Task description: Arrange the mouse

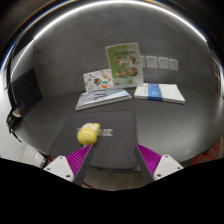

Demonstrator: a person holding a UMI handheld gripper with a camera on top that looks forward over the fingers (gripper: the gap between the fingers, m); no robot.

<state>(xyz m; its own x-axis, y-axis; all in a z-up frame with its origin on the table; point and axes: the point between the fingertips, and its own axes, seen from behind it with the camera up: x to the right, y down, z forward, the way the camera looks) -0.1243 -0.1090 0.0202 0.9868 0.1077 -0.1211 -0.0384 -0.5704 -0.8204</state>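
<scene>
gripper view: gripper (112, 163) fingers spread wide, magenta pads (152, 157) apart, nothing pinched. yellow mouse (89, 132) sits on the black mouse mat (118, 135), just ahead of the left finger, slightly left of the gap's centre, not touching either pad. mat lies on a dark grey table (50, 115), its near edge running down between the fingers. beyond the mat: a stack of leaflets (103, 97) left of centre, a booklet (160, 92) to the right, both well apart from the mouse. an upright printed card (124, 64) stands behind them, a smaller one (97, 80) beside it, small sheets (160, 63) on the wall. bare mat to the right of the mouse; bare table on both sides of the mat.
</scene>
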